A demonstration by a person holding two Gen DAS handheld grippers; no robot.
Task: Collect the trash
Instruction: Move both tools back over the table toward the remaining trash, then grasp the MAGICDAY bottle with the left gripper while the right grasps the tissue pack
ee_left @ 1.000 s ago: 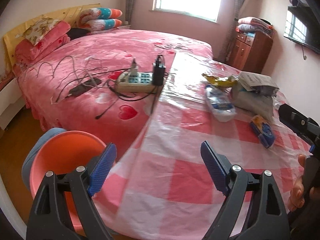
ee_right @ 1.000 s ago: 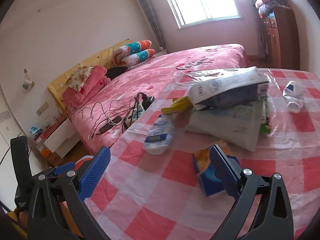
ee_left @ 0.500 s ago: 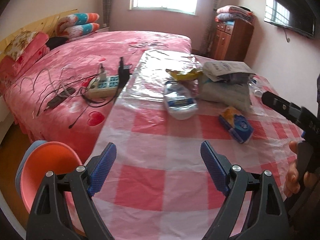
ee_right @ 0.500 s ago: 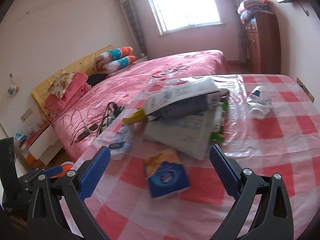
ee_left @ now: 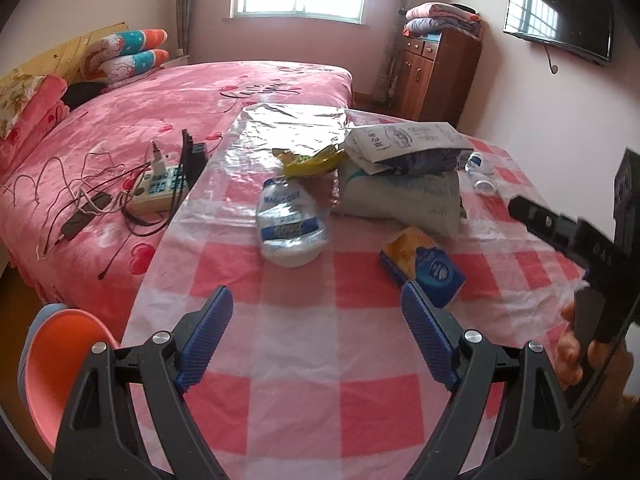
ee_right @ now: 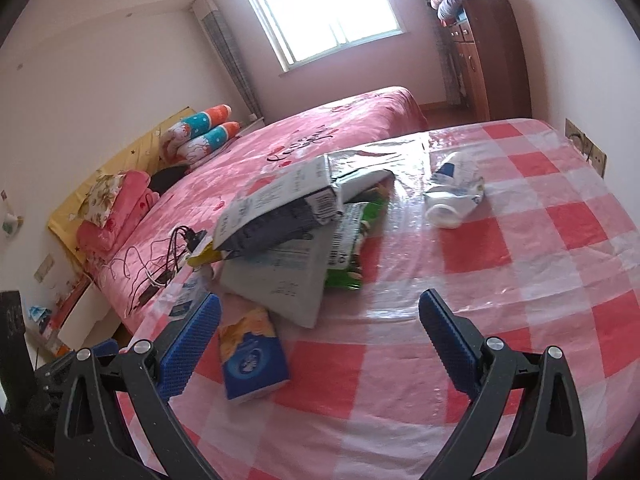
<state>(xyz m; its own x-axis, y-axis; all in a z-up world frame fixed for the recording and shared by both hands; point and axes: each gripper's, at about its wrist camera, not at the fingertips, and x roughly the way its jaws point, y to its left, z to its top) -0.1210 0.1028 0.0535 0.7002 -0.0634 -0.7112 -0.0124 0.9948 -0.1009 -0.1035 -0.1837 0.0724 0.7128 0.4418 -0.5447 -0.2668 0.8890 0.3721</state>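
Trash lies on a red-and-white checked table (ee_left: 304, 400). A crushed clear bottle (ee_left: 290, 224) lies at the middle. A blue and yellow tissue pack (ee_left: 422, 266) (ee_right: 252, 354) lies nearer. Behind them lies a pile of grey and white bags (ee_left: 404, 168) (ee_right: 280, 240) with a yellow wrapper (ee_left: 310, 158) and a green packet (ee_right: 356, 248). A second crushed bottle (ee_right: 454, 192) lies far right. My left gripper (ee_left: 316, 328) is open and empty over the near table. My right gripper (ee_right: 320, 334) is open and empty, just right of the tissue pack.
A pink bed (ee_left: 140, 120) with a power strip and cables (ee_left: 160, 184) stands left of the table. An orange bin (ee_left: 60, 364) sits at the table's near left corner. A wooden cabinet (ee_left: 440, 72) stands at the far wall.
Both grippers have swung right, from the bed side toward the table. The trash pile now lies more central in both views. Both stayed open.
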